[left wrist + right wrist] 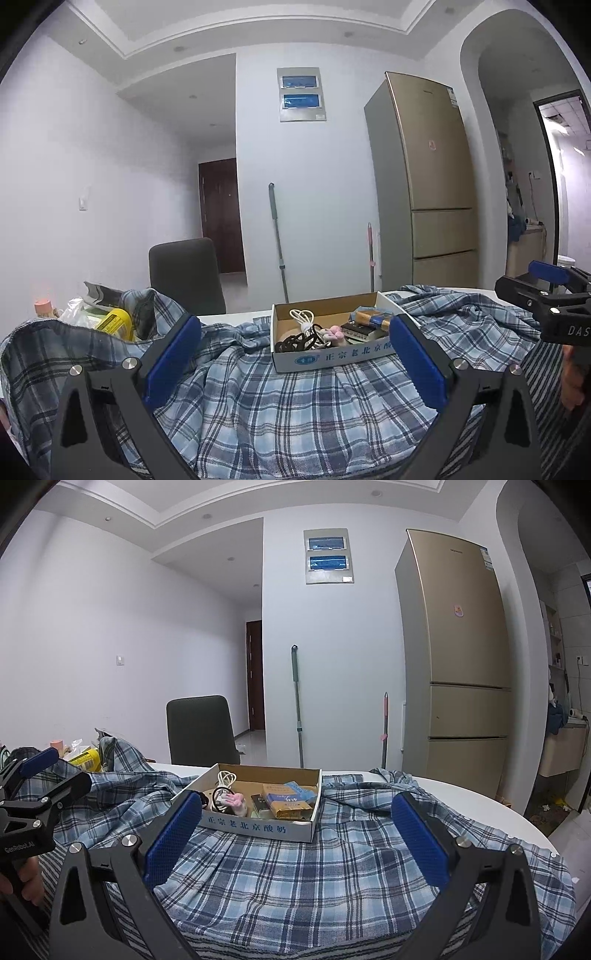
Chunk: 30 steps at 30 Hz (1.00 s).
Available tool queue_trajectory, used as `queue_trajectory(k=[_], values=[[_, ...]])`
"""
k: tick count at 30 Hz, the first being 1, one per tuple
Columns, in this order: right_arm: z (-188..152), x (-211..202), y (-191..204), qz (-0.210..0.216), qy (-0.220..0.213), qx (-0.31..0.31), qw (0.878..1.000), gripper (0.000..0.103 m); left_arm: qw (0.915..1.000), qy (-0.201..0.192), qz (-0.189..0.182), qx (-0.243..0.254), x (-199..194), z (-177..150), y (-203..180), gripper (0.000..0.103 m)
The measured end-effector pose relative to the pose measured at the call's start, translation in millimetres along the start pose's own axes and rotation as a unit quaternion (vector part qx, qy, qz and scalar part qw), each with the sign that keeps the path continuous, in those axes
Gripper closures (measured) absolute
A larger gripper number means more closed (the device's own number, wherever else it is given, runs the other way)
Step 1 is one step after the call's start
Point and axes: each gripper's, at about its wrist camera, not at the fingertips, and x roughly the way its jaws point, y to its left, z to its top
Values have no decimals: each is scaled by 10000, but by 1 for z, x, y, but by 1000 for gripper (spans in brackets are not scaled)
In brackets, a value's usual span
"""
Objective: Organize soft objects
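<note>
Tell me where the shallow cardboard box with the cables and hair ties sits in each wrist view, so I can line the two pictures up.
Left wrist: the cardboard box sits just right of centre, on the plaid shirt, between the open left gripper fingers.
Right wrist: the cardboard box sits left of centre, on the plaid shirt, nearer the left finger of the open right gripper.
Shared landmark: the gold fridge behind it.

Gold fridge [458, 657], dark chair [201, 729], mop [297, 705]
</note>
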Motion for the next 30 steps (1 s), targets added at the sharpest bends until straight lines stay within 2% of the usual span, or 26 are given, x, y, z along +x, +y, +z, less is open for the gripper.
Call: queue_trajectory(k=[30], values=[[0, 1, 1, 0, 11, -23, 10000, 0, 10000, 43, 44, -21, 5, 0, 3, 0]])
